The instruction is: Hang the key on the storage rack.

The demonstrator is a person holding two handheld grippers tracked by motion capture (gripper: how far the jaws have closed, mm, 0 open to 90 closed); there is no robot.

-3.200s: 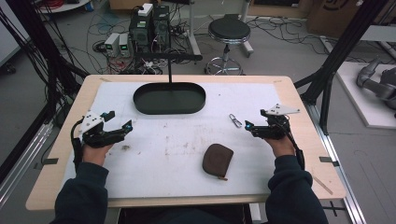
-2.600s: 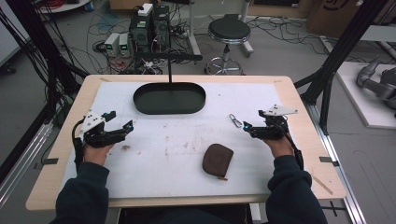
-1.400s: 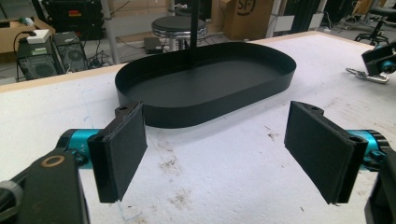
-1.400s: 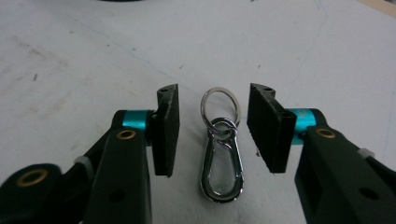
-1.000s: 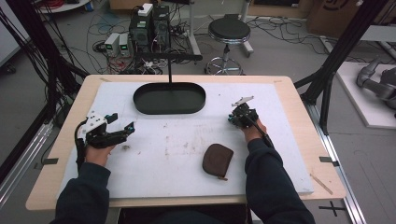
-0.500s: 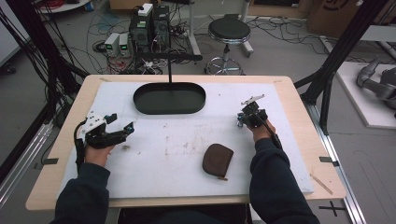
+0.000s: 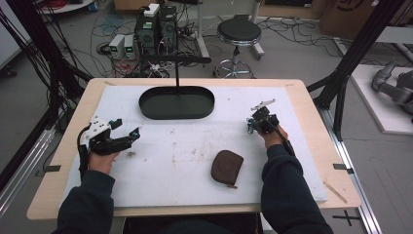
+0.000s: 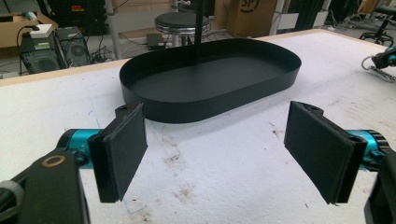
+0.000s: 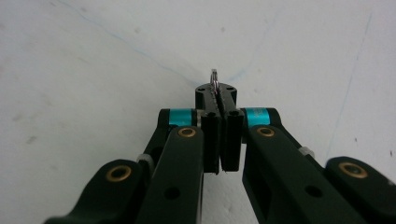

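Observation:
My right gripper (image 7: 250, 127) points down at the white mat (image 7: 195, 161) on the right side of the table. It is shut on a small metal ring clip (image 9: 214, 77). In the right gripper view its pads (image 9: 229, 135) press together, the gripper (image 9: 215, 91) showing just the ring's top loop past its tips; the rest is hidden. My left gripper (image 7: 127, 135) rests on the left of the mat. It stands open (image 8: 217, 154) with nothing between its pads (image 8: 123, 149) and faces a black oval tray (image 8: 210, 100).
The black oval tray (image 7: 176, 113) sits at the back centre with a thin black post rising behind it. A brown pouch (image 7: 227, 166) lies near the front, right of centre. The right gripper (image 8: 380, 60) shows far off in the left gripper view.
The right hand came in from the mat's right edge to where the metal clip lay, tipped its gripper down and shut on it. The left hand stayed put.

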